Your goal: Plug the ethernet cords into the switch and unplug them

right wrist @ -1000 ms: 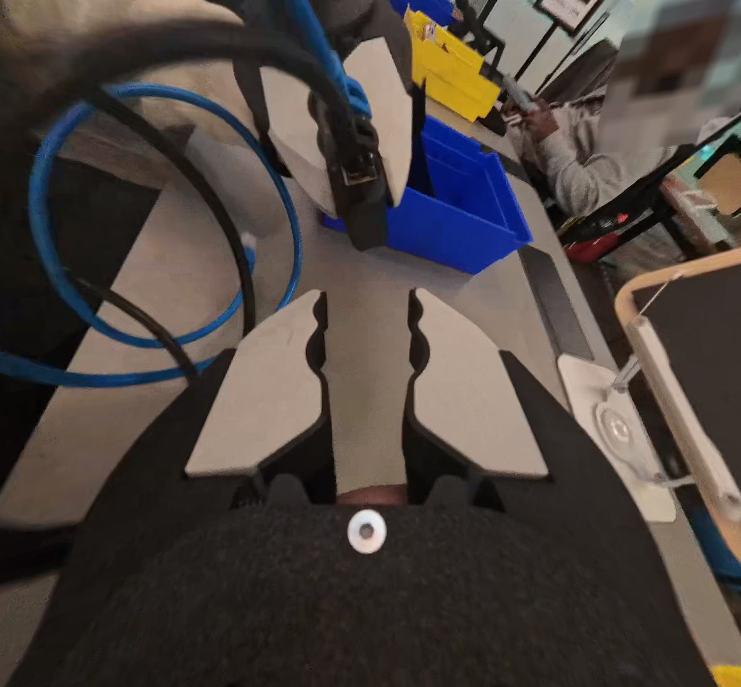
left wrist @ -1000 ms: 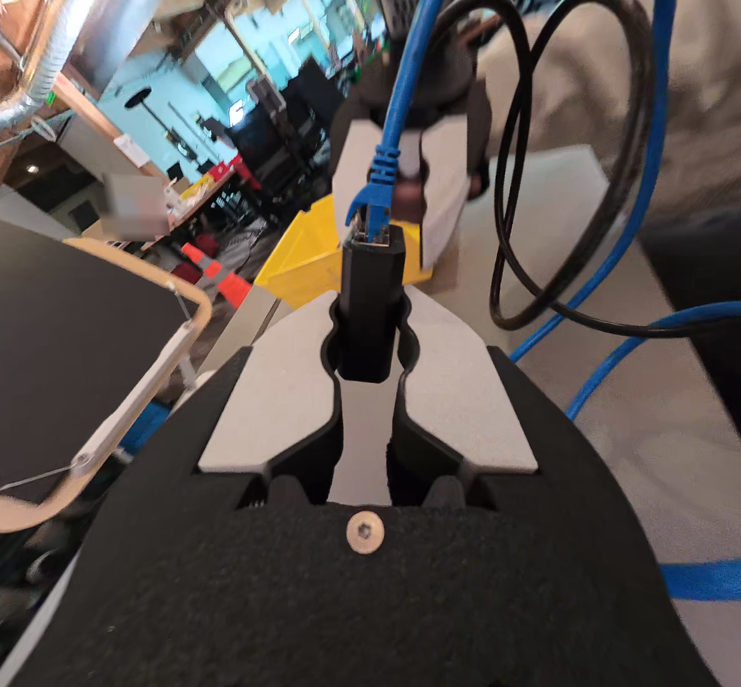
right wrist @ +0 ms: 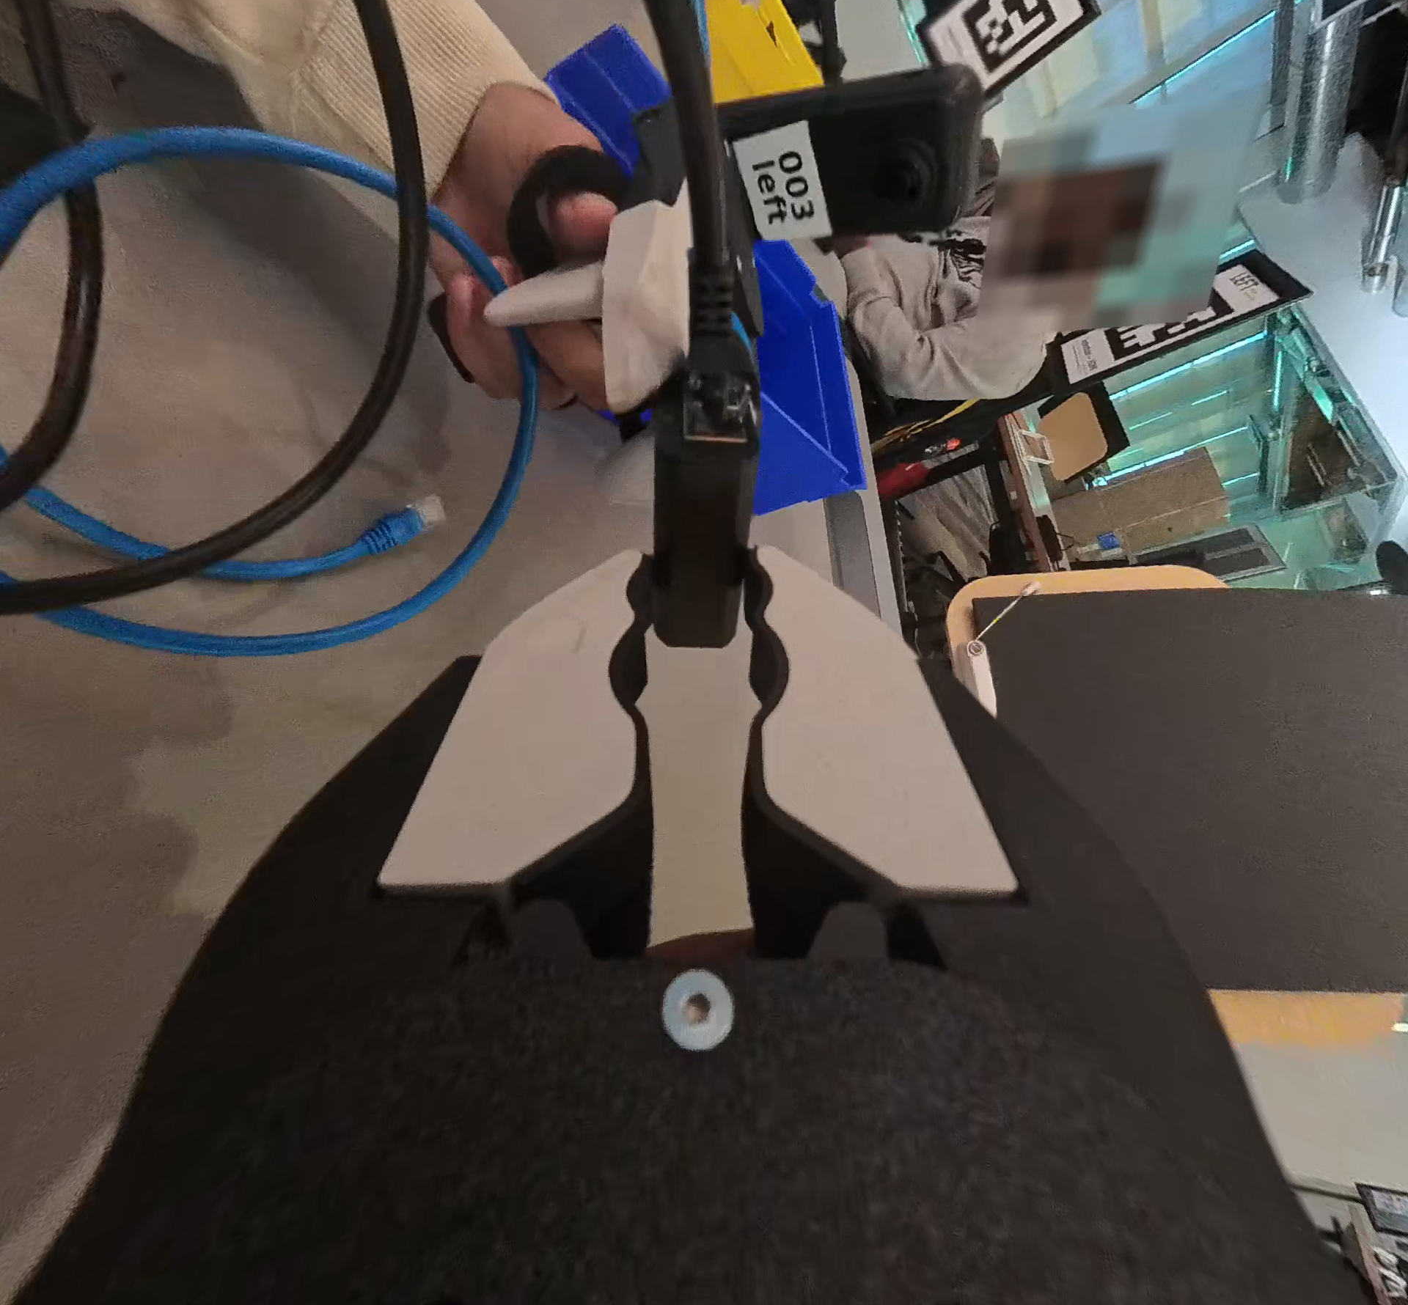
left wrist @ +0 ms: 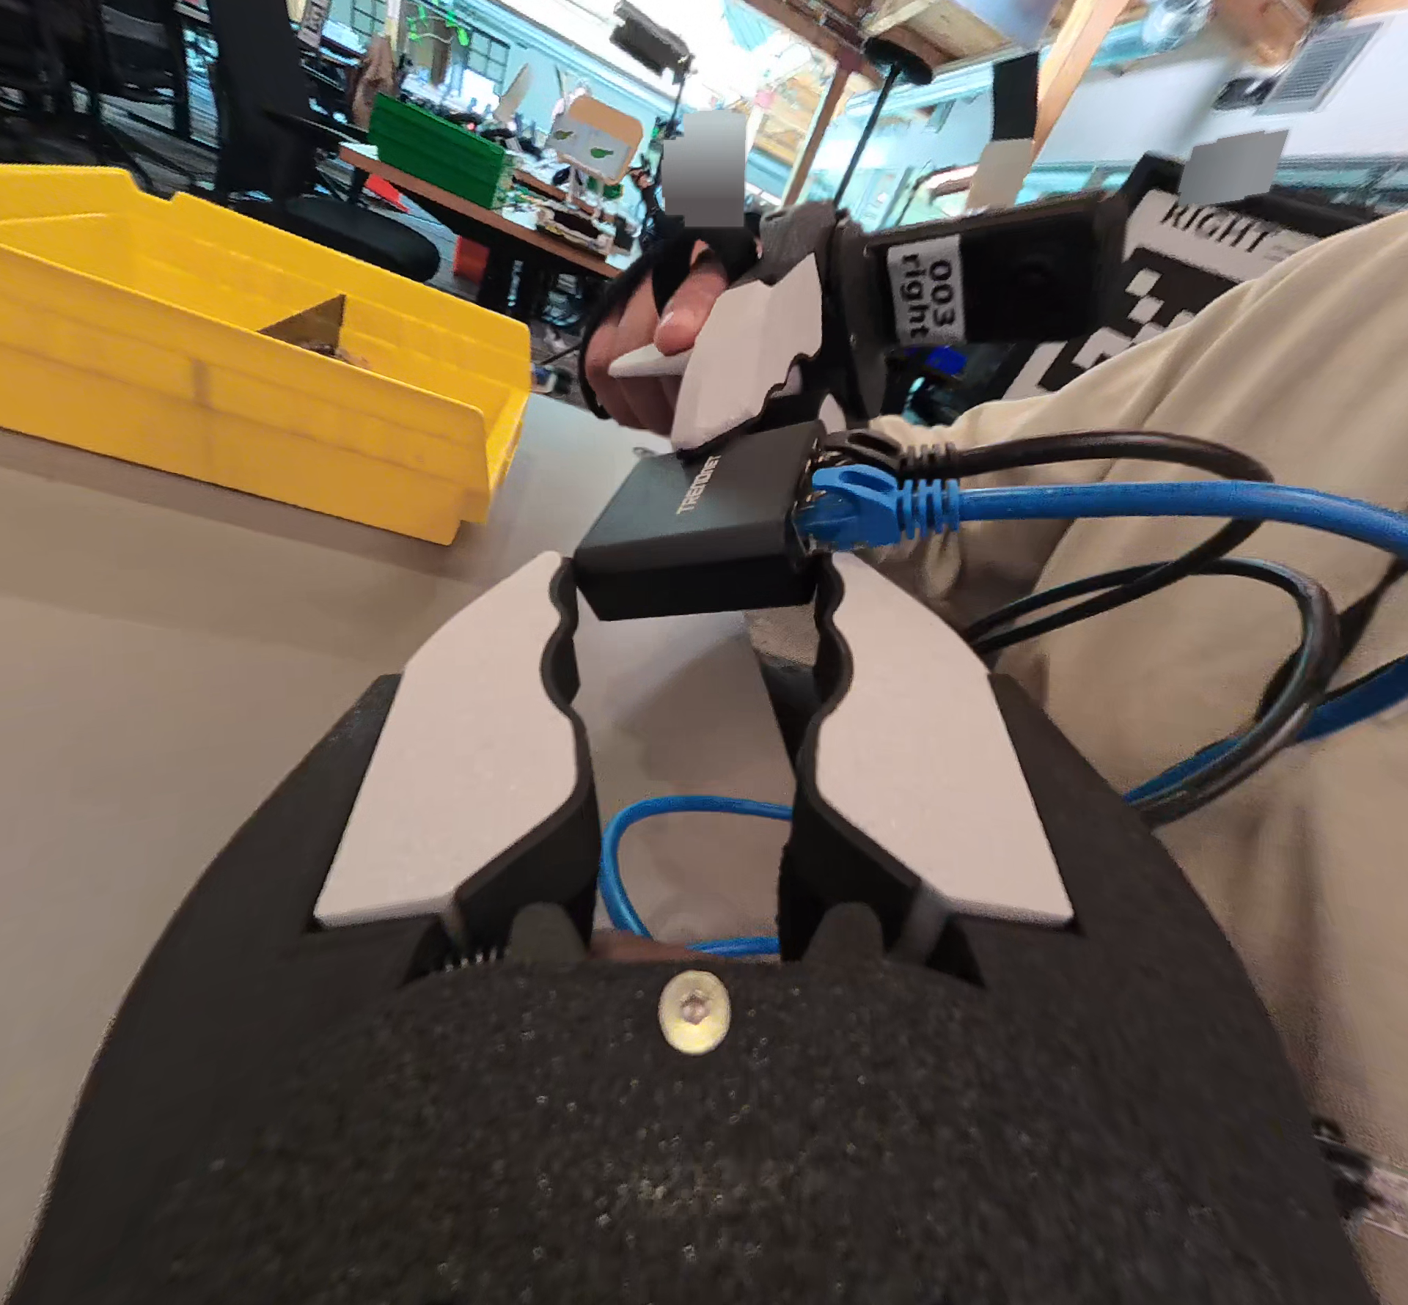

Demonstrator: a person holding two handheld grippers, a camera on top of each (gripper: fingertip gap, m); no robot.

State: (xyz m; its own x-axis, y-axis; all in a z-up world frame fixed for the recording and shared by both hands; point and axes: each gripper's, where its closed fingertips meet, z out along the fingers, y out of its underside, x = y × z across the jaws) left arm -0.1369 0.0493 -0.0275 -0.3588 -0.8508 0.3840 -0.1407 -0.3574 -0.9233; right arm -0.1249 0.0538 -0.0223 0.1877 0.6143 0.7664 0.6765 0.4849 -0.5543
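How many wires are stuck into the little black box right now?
2. A blue cord and a black cord sit side by side in the same end of the switch, the black one farther back. Other ports may be hidden.

Black switch (left wrist: 701, 529); blue cord (left wrist: 1143, 507); black cord (left wrist: 1067, 449); yellow bin (left wrist: 228, 385); blue bin (right wrist: 800, 385).

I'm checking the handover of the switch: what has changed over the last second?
The right gripper, empty and open before, has closed on the small black box-shaped switch. The left gripper has turned and opened wider; its fingertips now flank the switch's side edges, grip unclear. Unchanged: the blue ethernet cord and black cord stay plugged in.
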